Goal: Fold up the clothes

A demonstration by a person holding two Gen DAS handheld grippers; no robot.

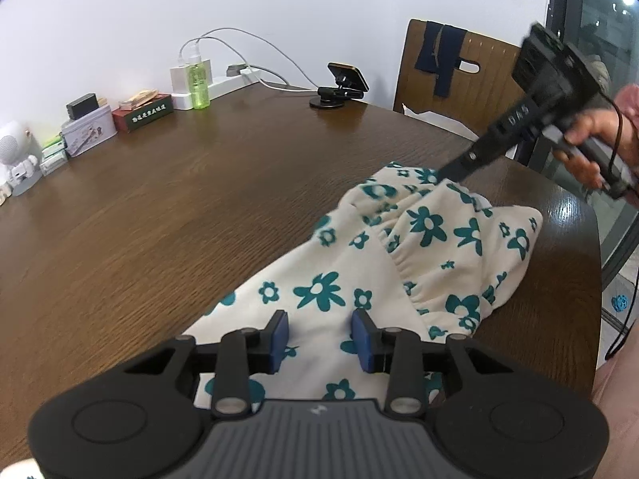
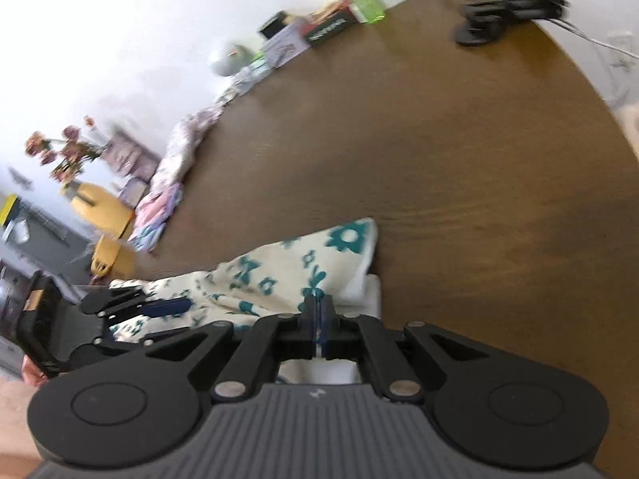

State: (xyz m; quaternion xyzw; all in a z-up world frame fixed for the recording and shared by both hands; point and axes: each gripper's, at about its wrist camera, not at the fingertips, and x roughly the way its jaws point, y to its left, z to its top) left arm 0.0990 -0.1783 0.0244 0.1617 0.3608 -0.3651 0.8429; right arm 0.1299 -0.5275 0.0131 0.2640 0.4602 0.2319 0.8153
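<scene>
A cream garment with teal flowers point(image 1: 399, 255) lies bunched in the lower right of the left wrist view, on the brown wooden table point(image 1: 159, 207). The left gripper point(image 1: 319, 337) hovers over its near end, blue pads point(image 1: 279, 339) apart with cloth between them but not pinched. The right gripper point(image 2: 318, 327) has its jaws pressed together on a fold of the fabric; in the left wrist view it enters from the upper right, held by a hand point(image 1: 595, 139). A green bottle point(image 1: 198, 80) stands upper left.

The left gripper point(image 1: 319, 337), low in the frame, has its blue pads apart, while the right gripper point(image 2: 318, 327), gripped by a hand point(image 1: 595, 139) at upper right, is pinched closed
</scene>
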